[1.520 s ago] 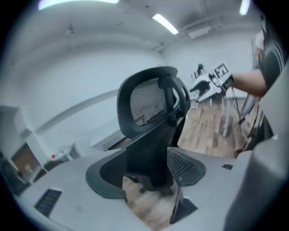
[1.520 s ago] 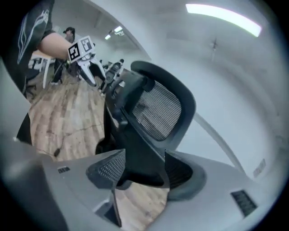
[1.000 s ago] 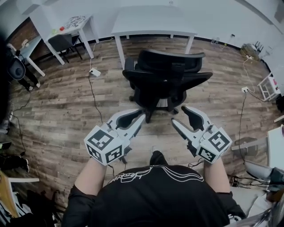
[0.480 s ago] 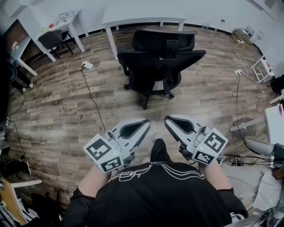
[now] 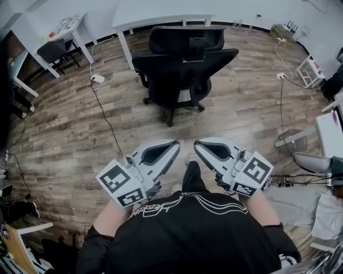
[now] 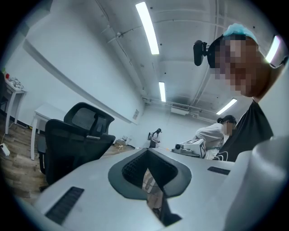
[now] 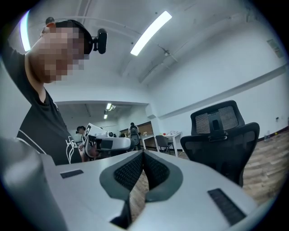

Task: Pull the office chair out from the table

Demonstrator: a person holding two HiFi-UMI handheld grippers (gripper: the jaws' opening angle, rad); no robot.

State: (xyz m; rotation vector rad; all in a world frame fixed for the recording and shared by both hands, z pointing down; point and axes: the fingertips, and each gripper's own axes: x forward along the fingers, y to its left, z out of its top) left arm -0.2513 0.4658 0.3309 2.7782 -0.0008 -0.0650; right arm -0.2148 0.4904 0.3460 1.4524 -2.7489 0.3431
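The black office chair stands on the wood floor with its back toward me, just in front of the white table. My left gripper and right gripper are held close to my body, well short of the chair and touching nothing. Both point level toward the chair, tips near each other. Each is shut with nothing between its pads. The left gripper view has the chair at its left beyond the left gripper. The right gripper view has the chair at its right beyond the right gripper.
A second white table with a small dark chair stands at the far left. A cable runs across the floor from a power strip. A white rack and another table edge are at the right.
Both grippers have drawn back from the chair toward my body. The right jaws have gone from wide open to shut and the left has closed. The chair now sits farther off in view.
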